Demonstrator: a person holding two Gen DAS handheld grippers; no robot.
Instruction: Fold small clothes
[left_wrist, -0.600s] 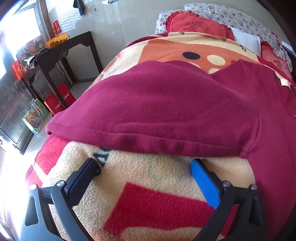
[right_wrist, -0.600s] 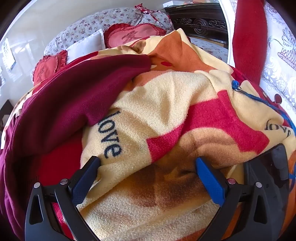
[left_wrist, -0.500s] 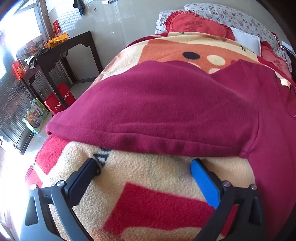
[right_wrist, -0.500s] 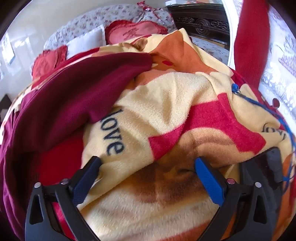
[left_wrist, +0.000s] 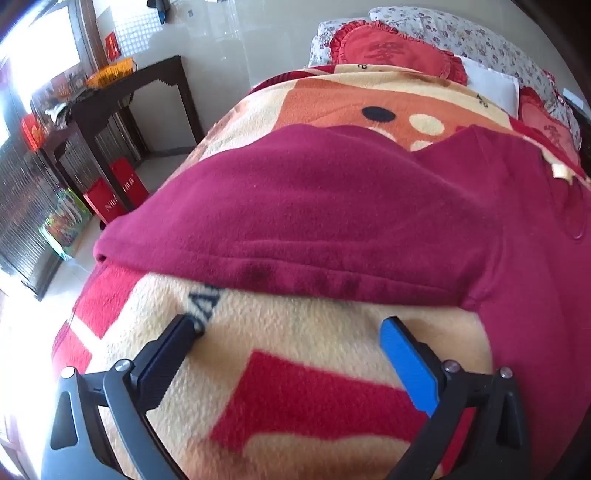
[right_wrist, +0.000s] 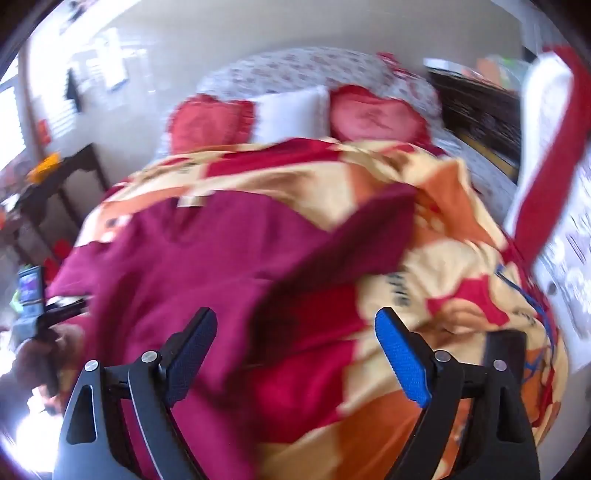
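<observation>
A maroon sweatshirt (left_wrist: 332, 206) lies spread flat on the fleece blanket (left_wrist: 295, 369) that covers the bed. From the left wrist view its hem runs straight across just ahead of the left gripper (left_wrist: 291, 328), whose two fingers stand wide apart over the blanket, holding nothing and not touching the cloth of the garment. That view alone shows the dark side table (left_wrist: 122, 96) against the wall, with two red boxes (left_wrist: 114, 192) on the floor below it, and the bear face printed on the blanket beyond the sweatshirt.

The right wrist view is blurred, but it takes in the whole sweatshirt (right_wrist: 207, 258): body, neckline with a pale label, and one sleeve (right_wrist: 354, 236) lying slantwise across the blanket (right_wrist: 443, 266) towards the far right. The right gripper (right_wrist: 295, 325) hangs above the garment's lower part, fingers spread, nothing between them. Only here do I see the head of the bed in full: two red frilled cushions (right_wrist: 210, 122) with one white pillow (right_wrist: 291, 110) between them. At the left edge the other hand's device (right_wrist: 33, 295) shows, too smeared to read. A red strip of cloth (right_wrist: 546, 147) hangs at the right.

Count: one sweatshirt, one blanket, two grippers, two red cushions, one white pillow.
</observation>
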